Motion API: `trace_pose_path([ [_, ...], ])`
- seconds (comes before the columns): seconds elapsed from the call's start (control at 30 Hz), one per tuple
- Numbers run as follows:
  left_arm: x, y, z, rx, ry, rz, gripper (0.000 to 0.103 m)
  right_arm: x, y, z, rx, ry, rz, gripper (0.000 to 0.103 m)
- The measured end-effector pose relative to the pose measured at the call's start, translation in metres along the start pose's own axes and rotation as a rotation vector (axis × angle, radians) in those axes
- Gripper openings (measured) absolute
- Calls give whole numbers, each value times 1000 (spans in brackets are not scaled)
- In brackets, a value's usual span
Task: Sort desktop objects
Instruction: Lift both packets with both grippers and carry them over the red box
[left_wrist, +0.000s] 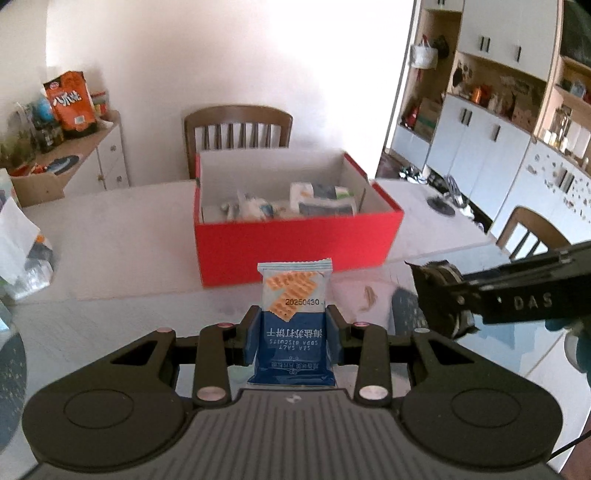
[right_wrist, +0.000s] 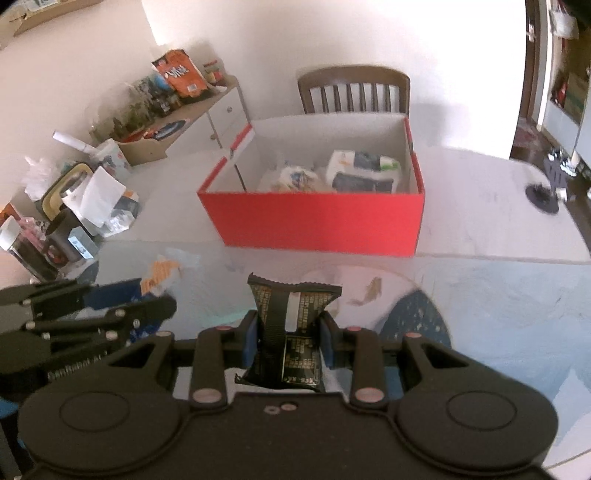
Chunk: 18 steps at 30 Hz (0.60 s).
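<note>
red box (left_wrist: 295, 251) sits dead ahead of both grippers: left gripper (left_wrist: 291, 328) clamped on soda biscuit packet (left_wrist: 293, 295), right gripper (right_wrist: 290, 334) on black snack packet (right_wrist: 291, 314)

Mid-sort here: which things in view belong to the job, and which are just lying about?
In the job:
- soda biscuit packet, clamped in left gripper
- black snack packet, clamped in right gripper
- red box, already holding packets

Lying about:
- orange snack bag on the sideboard
- wooden chair
- clutter at the table's left edge

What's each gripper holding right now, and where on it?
Left gripper pinches the blue biscuit packet across its middle; right gripper pinches the black packet at its waist.
</note>
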<state>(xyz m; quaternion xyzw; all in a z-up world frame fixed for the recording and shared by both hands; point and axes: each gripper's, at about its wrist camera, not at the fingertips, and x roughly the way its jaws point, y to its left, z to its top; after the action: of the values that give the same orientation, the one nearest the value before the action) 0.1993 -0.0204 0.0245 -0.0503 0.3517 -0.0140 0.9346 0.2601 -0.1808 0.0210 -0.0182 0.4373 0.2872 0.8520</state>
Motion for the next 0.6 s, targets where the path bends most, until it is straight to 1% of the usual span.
trace_pose_path([
  [0.1,-3,6,14,-10,-19,2,35,-5,1,10,-23,-18,-6,33],
  [0.27,-4,13,35,0,-52,22,35,-8,0,23,-52,-42,-23,33],
  [0.47,3,20,54,-4,-52,21,35,-6,-3,40,-59,-48,-12,33],
  [0.6,12,19,64,21,-41,25,35,-2,-8,53,-43,-36,6,33],
])
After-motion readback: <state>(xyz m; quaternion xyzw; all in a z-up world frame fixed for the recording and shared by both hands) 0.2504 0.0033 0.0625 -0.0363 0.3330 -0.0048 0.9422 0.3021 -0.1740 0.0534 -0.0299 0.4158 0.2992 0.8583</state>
